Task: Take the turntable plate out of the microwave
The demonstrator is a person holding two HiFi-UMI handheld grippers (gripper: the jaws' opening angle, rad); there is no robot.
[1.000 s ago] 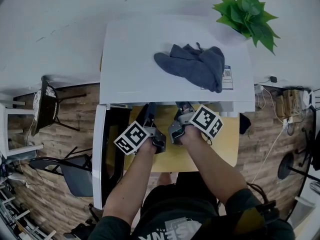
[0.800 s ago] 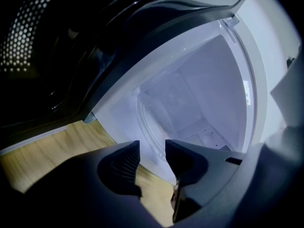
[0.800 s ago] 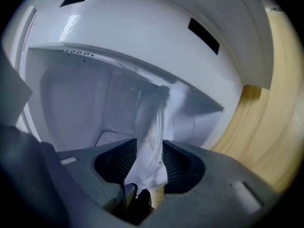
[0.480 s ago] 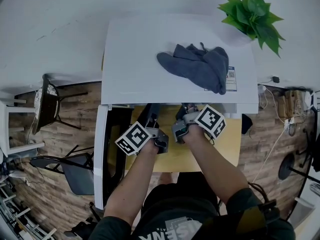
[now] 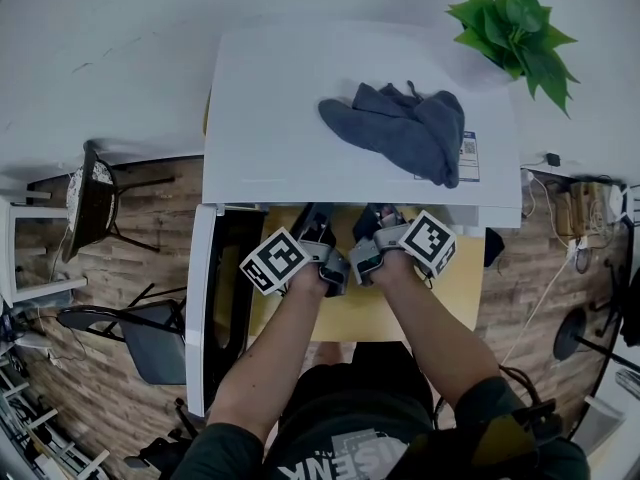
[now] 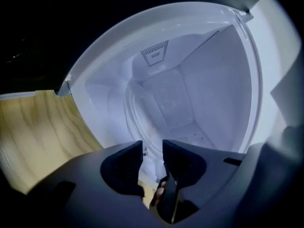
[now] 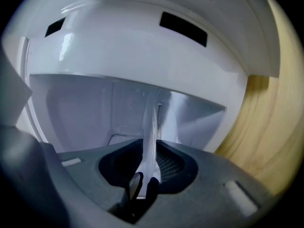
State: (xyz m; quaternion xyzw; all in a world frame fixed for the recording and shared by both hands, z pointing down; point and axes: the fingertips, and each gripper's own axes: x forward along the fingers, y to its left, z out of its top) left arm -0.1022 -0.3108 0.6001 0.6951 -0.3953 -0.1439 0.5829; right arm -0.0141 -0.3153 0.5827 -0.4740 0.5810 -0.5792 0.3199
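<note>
At my left the microwave door (image 5: 200,308) stands swung wide. My left gripper (image 6: 152,148), jaws just narrowed to a slim gap, has the rim of the turntable plate (image 6: 161,108) running into it, unpinched. My right gripper (image 7: 151,151), jaws just closed in, clamps the plate's near edge inside the cavity (image 7: 95,108).

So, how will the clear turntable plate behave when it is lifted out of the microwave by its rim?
Probably stiff: the turntable plate shows as a thin straight edge between the right gripper's jaws, which have just been closing on it. Likely slippery and fragile, since it looks like clear, smooth glass. Held at one spot only, it may tilt.
</note>
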